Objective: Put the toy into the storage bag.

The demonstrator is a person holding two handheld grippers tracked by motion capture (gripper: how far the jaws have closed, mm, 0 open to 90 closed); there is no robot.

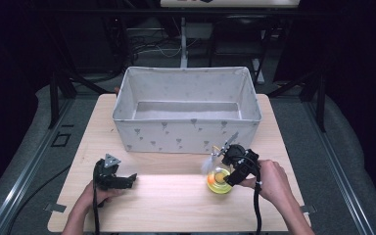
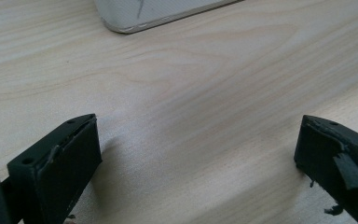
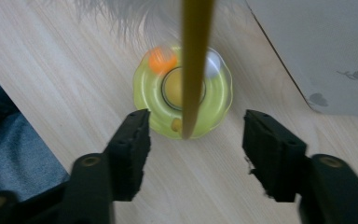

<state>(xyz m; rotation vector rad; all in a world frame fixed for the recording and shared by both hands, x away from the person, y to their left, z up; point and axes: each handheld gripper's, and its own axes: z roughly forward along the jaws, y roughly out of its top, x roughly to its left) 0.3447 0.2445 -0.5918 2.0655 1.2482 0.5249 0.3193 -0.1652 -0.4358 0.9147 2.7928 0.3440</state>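
A translucent yellow ring-shaped toy [image 1: 218, 180] lies on the wooden table [image 1: 176, 205] in front of the fabric box. In the right gripper view the toy [image 3: 214, 107] holds an orange ball [image 3: 162, 59]. A yellow stick [image 3: 195, 70] rises from its middle, with white feathers [image 3: 130, 14] at the far end. My right gripper [image 3: 196, 140] stands open just above the toy, one jaw on each side of the stick and touching nothing; it also appears from above [image 1: 228, 176]. My left gripper [image 1: 131, 179] rests low at the table's left front, open [image 2: 196, 158] over bare wood.
A large grey-white fabric box [image 1: 186, 128] printed with small trees stands open at the table's back middle, its near wall close behind the toy. A corner of the box [image 2: 158, 14] appears ahead of the left gripper. Blue-grey cloth [image 3: 14, 144] lies beyond the table edge.
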